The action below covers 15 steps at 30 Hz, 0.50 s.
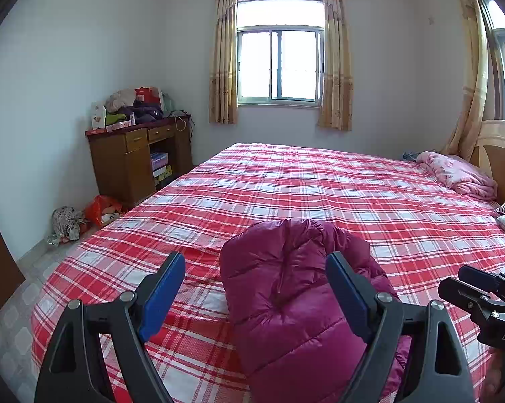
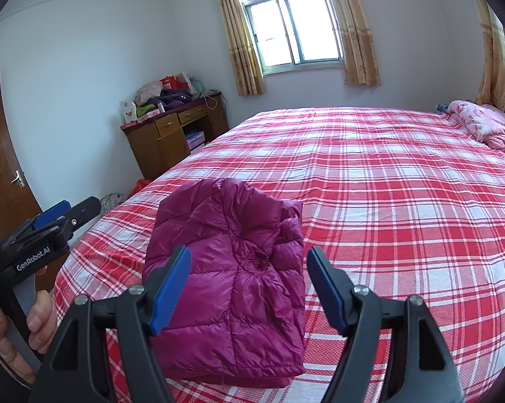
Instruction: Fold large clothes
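Observation:
A magenta quilted down jacket (image 1: 286, 302) lies folded into a compact bundle near the front edge of the bed (image 1: 319, 181). In the left wrist view my left gripper (image 1: 255, 258) hovers over the bundle's left part. Its blue pads (image 1: 165, 288) stand wide apart and press on nothing. My right gripper (image 1: 467, 282) shows at the right edge there. In the right wrist view the right gripper (image 2: 249, 252) stands open just before the jacket (image 2: 218, 221), and no cloth is pinched. A hand (image 2: 34, 319) holds the left gripper (image 2: 72, 210) at the left.
The red-and-white plaid sheet (image 2: 386, 184) covers the wide bed. A pink quilt (image 1: 457, 174) is bunched by the headboard at the right. A wooden desk (image 1: 134, 164) piled with clothes stands by the far wall, with bags (image 1: 101, 210) on the floor and a door (image 2: 0, 154) at the left.

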{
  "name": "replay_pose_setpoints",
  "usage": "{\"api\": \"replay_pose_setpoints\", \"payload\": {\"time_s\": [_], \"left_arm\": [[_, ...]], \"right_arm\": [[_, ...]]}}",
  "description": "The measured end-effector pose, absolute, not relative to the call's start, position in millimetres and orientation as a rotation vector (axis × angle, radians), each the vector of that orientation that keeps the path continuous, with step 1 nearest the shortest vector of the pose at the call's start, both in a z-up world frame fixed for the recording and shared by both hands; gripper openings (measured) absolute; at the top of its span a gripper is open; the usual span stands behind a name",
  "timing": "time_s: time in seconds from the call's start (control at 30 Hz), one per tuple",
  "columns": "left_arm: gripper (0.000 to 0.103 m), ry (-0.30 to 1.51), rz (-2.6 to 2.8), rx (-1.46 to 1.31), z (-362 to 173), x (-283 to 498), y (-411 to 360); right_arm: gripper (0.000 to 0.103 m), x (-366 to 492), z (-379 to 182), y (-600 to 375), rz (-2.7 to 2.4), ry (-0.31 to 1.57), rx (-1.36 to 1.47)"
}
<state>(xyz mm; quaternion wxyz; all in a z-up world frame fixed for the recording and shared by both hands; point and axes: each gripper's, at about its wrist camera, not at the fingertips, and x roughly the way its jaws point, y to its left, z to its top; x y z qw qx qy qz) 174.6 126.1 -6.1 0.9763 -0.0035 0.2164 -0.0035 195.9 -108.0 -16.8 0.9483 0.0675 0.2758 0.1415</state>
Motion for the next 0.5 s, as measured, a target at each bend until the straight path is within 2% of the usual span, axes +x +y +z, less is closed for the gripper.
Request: {"api": "replay_pose_setpoints", "payload": {"time_s": [0.5], "left_arm": [[0.086,0.440,-0.011,0.014,-16.1,177.8,120.3]], "right_arm": [[0.074,194.9,-24.2,-109.7,0.286,0.574,0.144]]}}
